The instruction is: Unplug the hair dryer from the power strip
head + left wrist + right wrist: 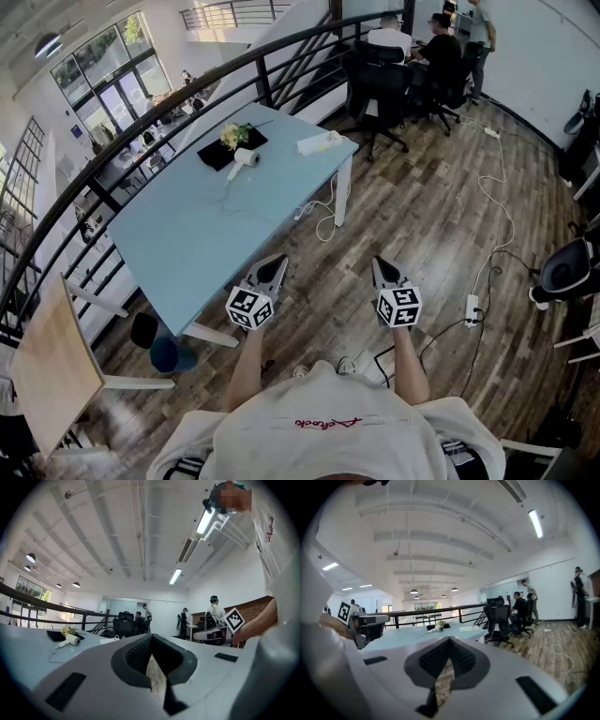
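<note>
The white hair dryer (243, 159) lies at the far end of the light blue table (187, 244), beside a black mat with yellow flowers (230, 143). A white power strip (319, 142) rests on the table's far right corner, and a white cord (323, 214) hangs off that edge. Both grippers are held in the air near the person's body, well short of the dryer. My left gripper (275, 266) is shut and holds nothing, and so is my right gripper (380, 268). The dryer (71, 641) looks small in the left gripper view, and the dryer (437, 628) also shows in the right gripper view.
A black railing (141, 131) curves along the table's far side. Office chairs (380, 84) and seated people stand at the back right. A floor power strip (472, 310) with trailing cables lies to the right. A wooden table (52, 370) is at the near left, and a blue stool (169, 354) is under the table.
</note>
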